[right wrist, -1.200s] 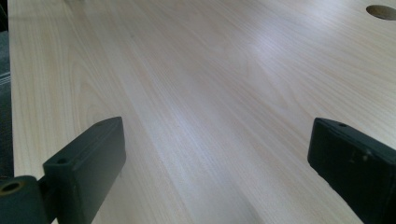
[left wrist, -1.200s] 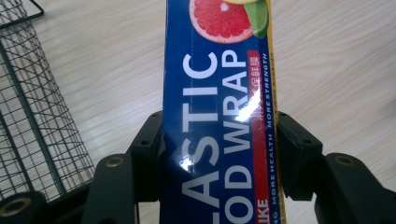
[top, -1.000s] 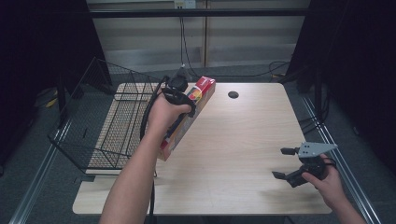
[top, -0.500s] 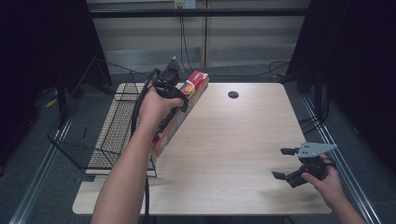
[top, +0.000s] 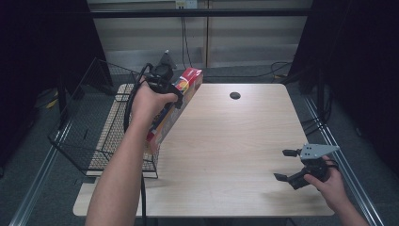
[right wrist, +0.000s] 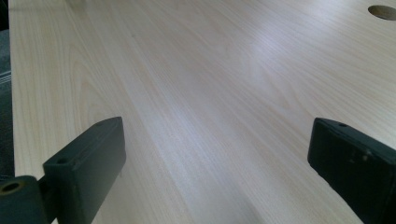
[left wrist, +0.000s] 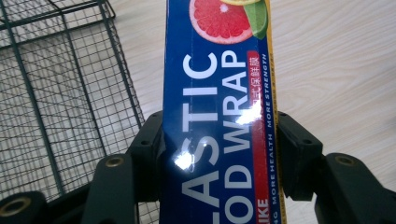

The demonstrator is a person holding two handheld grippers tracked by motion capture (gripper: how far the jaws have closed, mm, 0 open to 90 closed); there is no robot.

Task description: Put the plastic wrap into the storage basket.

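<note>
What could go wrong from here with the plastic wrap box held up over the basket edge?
1. The left gripper clamps the long plastic wrap box across its narrow width, with much of its length hanging past the fingers, so the glossy box could pivot or slip.
2. Its lower end sits close to the wire basket rim and may snag there if lowered.

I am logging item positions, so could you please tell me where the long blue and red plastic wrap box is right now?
The long blue and red plastic wrap box is clamped in the left gripper, held tilted at the wooden table's left edge beside the black wire basket.
</note>
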